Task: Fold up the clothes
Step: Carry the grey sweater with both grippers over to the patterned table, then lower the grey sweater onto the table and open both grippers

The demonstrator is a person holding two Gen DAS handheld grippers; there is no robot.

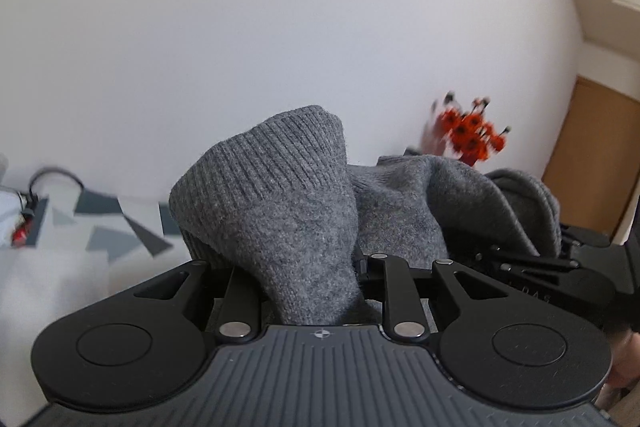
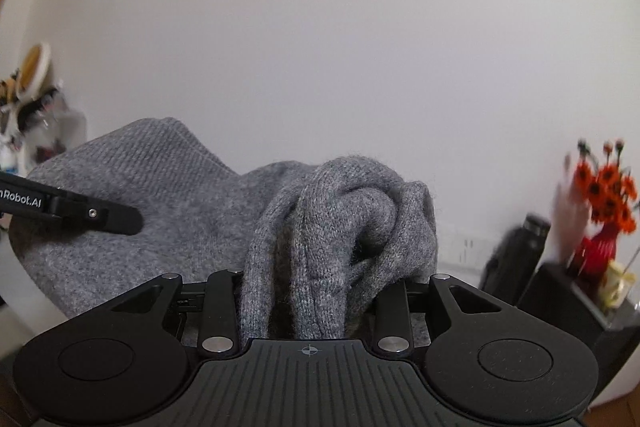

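The left gripper [image 1: 320,267] is closed on the ribbed hem of the grey knitted sweater [image 1: 280,203], lifted before the wall. The right gripper [image 2: 316,291] clamps a bunched fold. The knit looks soft, limp, stretchy; hems should grip best.

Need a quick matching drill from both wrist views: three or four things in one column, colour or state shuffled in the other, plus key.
Things:
1. sweater
2. flowers
3. left gripper
4. bottle

States:
A. orange, in a red vase
B. black, beside the vase
C. grey knit, lifted
D. shut on ribbed hem

Pairs: 1-C, 2-A, 3-D, 4-B
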